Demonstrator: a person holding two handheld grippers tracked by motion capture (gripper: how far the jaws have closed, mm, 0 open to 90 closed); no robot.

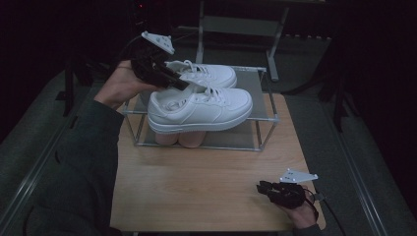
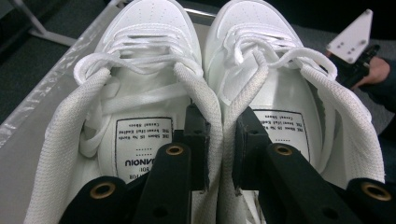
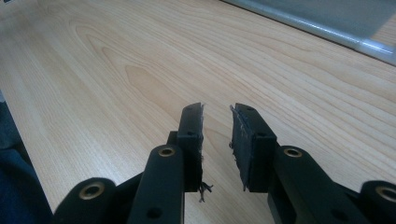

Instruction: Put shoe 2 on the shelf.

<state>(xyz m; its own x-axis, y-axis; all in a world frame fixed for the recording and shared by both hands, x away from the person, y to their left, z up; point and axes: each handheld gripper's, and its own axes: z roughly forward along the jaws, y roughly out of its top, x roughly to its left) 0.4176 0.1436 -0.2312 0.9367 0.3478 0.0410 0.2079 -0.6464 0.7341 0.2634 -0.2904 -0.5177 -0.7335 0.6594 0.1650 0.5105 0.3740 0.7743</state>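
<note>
High view shows a pair of white low-top leather sneakers (image 1: 199, 101) with white laces on the top shelf of a metal-framed rack (image 1: 263, 105) with grey shelves, standing on a light wooden table (image 1: 196, 182). Left gripper view looks down into both shoes: padded mesh collars, printed insole labels, laces loosely tied. The left gripper (image 2: 219, 140) comes in from the heel end, one jaw inside each shoe, pinching the two touching inner collar walls between them. The hand (image 1: 120, 83) holding it is raised at the rack's left end. In dim light, the near shoe seems slightly lifted. The right gripper (image 1: 263, 188) rests low over the table's near right corner, jaws a little apart, holding nothing.
</note>
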